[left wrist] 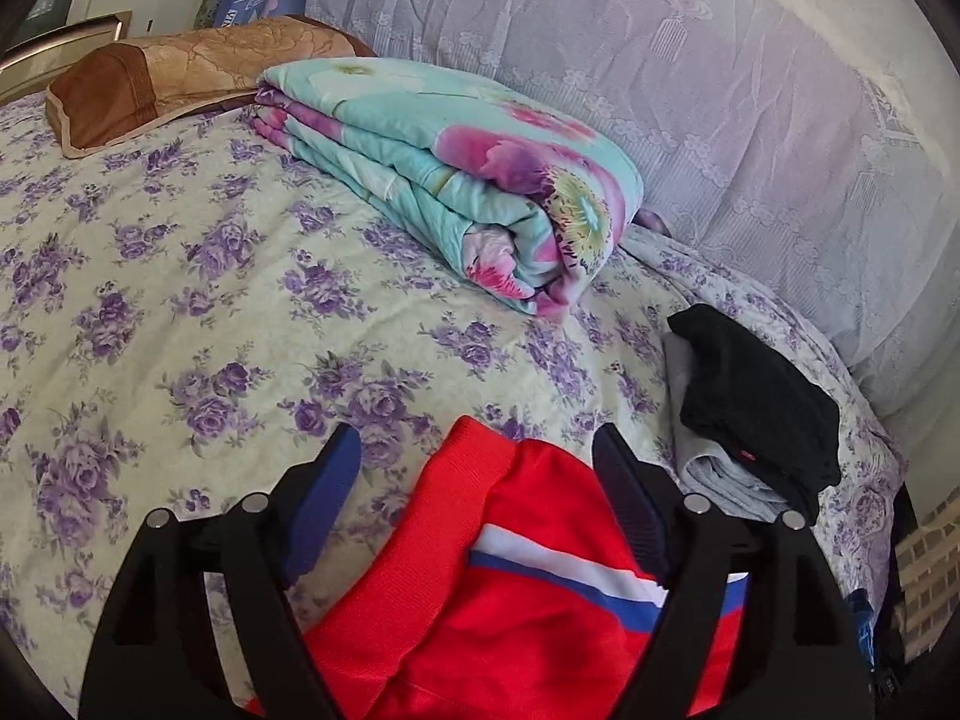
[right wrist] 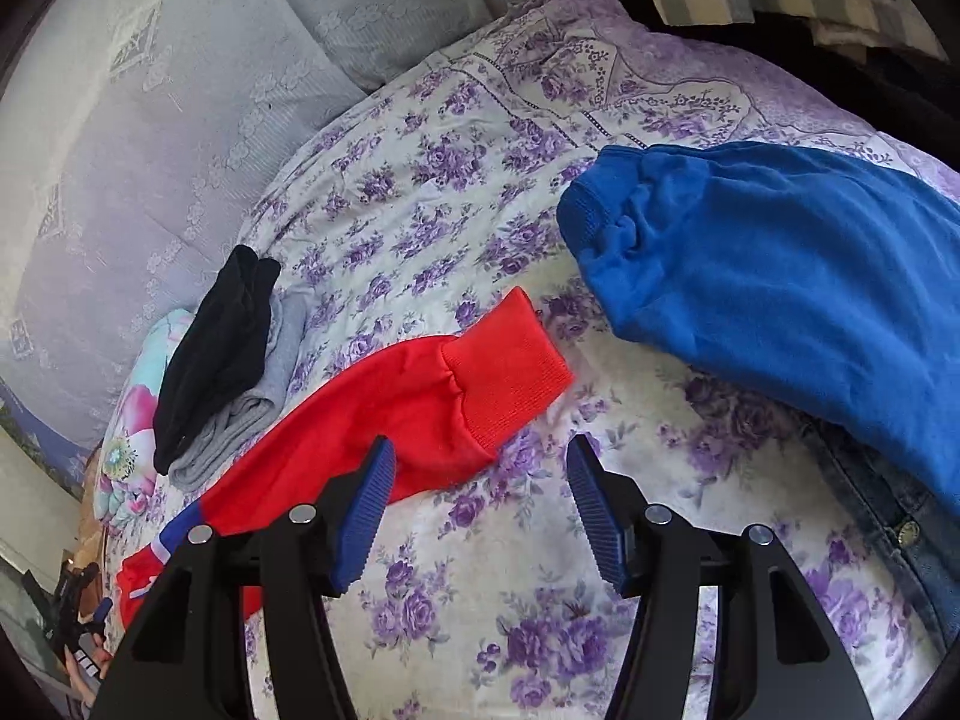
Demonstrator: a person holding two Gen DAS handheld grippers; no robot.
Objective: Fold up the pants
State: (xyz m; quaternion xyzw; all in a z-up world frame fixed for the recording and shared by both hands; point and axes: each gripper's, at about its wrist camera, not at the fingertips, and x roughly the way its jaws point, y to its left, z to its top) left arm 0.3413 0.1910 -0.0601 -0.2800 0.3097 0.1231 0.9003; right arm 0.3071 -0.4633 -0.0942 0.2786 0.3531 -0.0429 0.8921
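1. Red pants (right wrist: pixel 420 396) lie stretched on the bed (right wrist: pixel 540 600), cuff toward the blue garment (right wrist: pixel 780 276).
2. Left hand-held gripper (left wrist: pixel 477 468) is released, straddling the pants; right hand-held gripper (right wrist: pixel 477 480) is released beside the cuff.
3. Risk: pinching bedsheet along with the pants, or snagging one layer, skewing the fold.

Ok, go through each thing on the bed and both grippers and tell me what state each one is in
Red track pants with blue and white stripe: spread out, unfolded, ribbed cuff flat.
Blue fleece pants: lying loose, unfolded.
Black garment: folded, stacked on the grey one.
Grey garment: folded.
Floral quilt: folded thick.
Left gripper: open, pants between its fingers.
Right gripper: open, empty.
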